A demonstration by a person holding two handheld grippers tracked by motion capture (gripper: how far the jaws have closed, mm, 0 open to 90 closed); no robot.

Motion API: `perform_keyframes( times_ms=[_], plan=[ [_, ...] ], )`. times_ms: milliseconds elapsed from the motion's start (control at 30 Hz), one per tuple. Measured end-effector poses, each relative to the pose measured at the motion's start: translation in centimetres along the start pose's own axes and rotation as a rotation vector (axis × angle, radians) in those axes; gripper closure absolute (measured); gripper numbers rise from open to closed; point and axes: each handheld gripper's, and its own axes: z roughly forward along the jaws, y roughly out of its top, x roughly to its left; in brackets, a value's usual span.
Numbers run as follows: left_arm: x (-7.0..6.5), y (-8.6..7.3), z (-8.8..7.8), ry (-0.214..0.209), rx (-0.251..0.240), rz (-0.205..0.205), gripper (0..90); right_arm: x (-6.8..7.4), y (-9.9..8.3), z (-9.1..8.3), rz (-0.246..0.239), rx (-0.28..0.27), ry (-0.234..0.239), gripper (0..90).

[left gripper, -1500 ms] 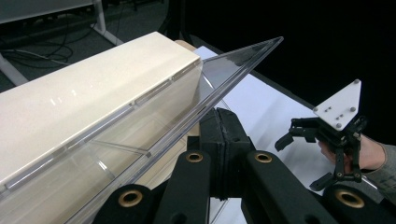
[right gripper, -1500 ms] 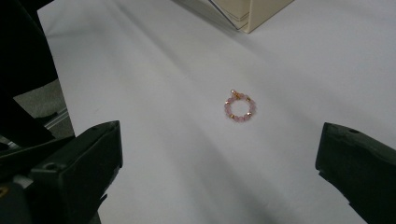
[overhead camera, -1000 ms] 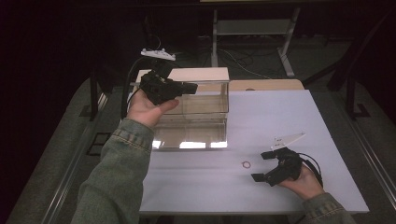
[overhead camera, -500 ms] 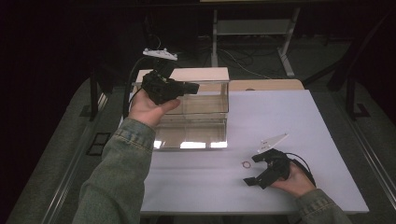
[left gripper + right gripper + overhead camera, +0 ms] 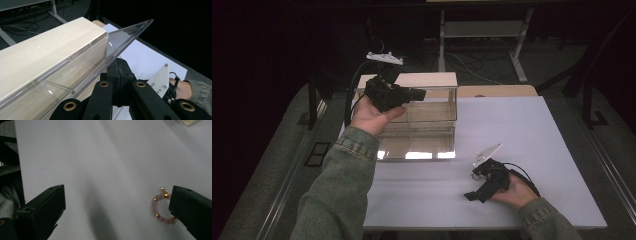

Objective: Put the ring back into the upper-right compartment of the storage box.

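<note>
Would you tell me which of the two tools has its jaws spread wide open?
The right tool, low over the white table beside the pink bead bracelet; the left tool is shut, raised by the clear box.

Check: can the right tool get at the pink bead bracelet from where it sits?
Probably yes. The right tool is open just above the white sheet, and the bracelet lies flat beside one jaw, partly hidden by it. Nothing lies between; a small sideways shift should centre it.
</note>
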Motion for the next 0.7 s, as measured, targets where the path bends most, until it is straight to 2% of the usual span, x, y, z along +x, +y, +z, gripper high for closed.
perform_keyframes(
  times_ms=[67, 133, 200, 233, 267, 333, 367, 433, 467, 533, 567, 633, 667, 700],
  plan=[
    [0.0, 0.0, 0.0, 0.0, -0.001, 0.0, 89.1, -0.26, -0.07, 0.09, 0.007, 0.007, -0.015, 0.5],
    [-0.01, 0.0, 0.0, 0.0, -0.001, 0.001, 89.1, -0.43, -0.1, -0.06, 0.008, -0.002, -0.017, 7.0],
    [0.0, 0.0, -0.02, 0.0, -0.002, 0.0, 89.1, -0.58, -0.13, -0.15, 0.014, -0.011, -0.026, 8.2],
    [0.02, -0.01, -0.04, 0.0, -0.001, 0.001, 89.1, -0.75, -0.21, -0.25, 0.011, -0.01, -0.011, 22.1],
    [0.02, -0.01, -0.04, 0.0, -0.001, 0.0, 89.1, -0.82, -0.23, -0.23, 0.01, -0.007, -0.008, 22.8],
    [0.02, -0.02, -0.05, 0.001, -0.001, 0.001, 89.1, -0.78, -0.21, -0.28, 0.007, -0.011, -0.03, 30.1],
    [0.01, -0.01, -0.06, 0.001, -0.002, 0.0, 89.1, -0.78, -0.21, -0.28, 0.007, -0.011, -0.03, 30.1],
    [-0.01, -0.01, -0.08, 0.004, -0.001, 0.001, 89.1, -0.82, -0.25, -0.38, 0.01, -0.015, -0.05, 37.4],
    [-0.03, -0.02, -0.09, 0.005, -0.005, 0.005, 89.1, -0.86, -0.3, -0.49, 0.013, -0.016, -0.063, 44.9],
    [-0.09, -0.01, -0.09, 0.005, -0.005, 0.005, 89.1, -0.9, -0.33, -0.52, 0.014, -0.017, -0.065, 47.8],
    [-0.06, -0.01, -0.09, 0.004, -0.007, 0.005, 89.1, -0.89, -0.37, -0.58, 0.011, -0.016, -0.075, 55.4],
    [-0.03, 0.01, -0.08, 0.004, -0.005, 0.005, 89.2, -0.79, -0.39, -0.6, 0.009, -0.016, -0.092, 62.1],
    [-0.02, 0.02, -0.06, 0.004, -0.003, 0.006, 89.2, -0.79, -0.39, -0.6, 0.009, -0.016, -0.092, 62.1],
    [-0.04, 0.01, -0.02, 0.005, -0.005, 0.002, 89.1, -0.79, -0.41, -0.62, 0.01, -0.016, -0.113, 69.0]
  ],
)
